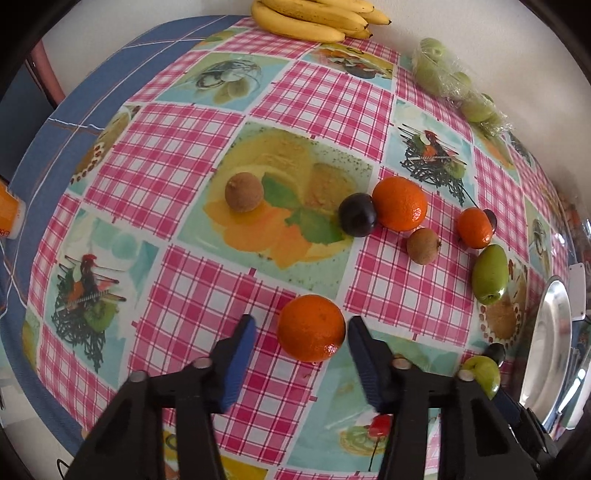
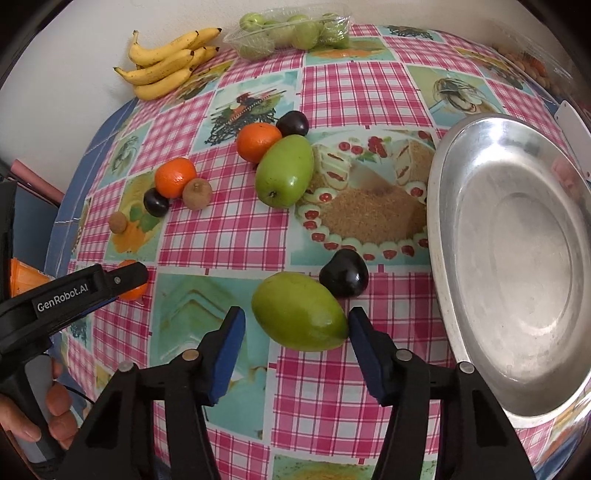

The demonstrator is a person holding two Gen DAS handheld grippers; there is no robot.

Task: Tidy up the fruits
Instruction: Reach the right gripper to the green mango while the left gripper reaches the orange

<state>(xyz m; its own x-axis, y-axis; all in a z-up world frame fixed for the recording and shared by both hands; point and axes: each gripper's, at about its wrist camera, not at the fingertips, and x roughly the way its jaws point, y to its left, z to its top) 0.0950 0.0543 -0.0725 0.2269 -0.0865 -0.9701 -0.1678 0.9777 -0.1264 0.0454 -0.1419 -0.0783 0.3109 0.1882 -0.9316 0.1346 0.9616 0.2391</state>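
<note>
Your left jaws (image 1: 301, 328) bracket an orange (image 1: 311, 328) on the checked worktop (image 1: 207, 288): the right-hand blue pad sits right at the fruit's side, while a strip of cloth shows between the fruit and the left-hand pad, so nothing is clamped. Beyond that orange, in the left wrist view, a dark plum (image 1: 357, 215) touches a second, larger orange (image 1: 399, 203), with a brown kiwi-like fruit (image 1: 244, 192) apart to the left and another one (image 1: 423, 245) just in front of a smaller orange (image 1: 475, 227). Yellow bananas (image 1: 314, 16) lie at the far edge by the wall.

Your right jaws (image 2: 297, 328) straddle a green mango-shaped fruit (image 2: 300, 311) lying across them; its tip meets the right-hand pad, and the left-hand pad stands clear of it, so this grip is not closed either. Touching that fruit's far side is a dark plum (image 2: 344, 272). To the right sits a bare metal dish (image 2: 443, 221). Farther out, a second green fruit (image 2: 285, 170) leans against an orange (image 2: 258, 142), and a clear pack of small green fruits (image 2: 291, 31) lies at the far edge. Your hand (image 2: 40, 417) holding the left gripper shows at the lower left.
</note>
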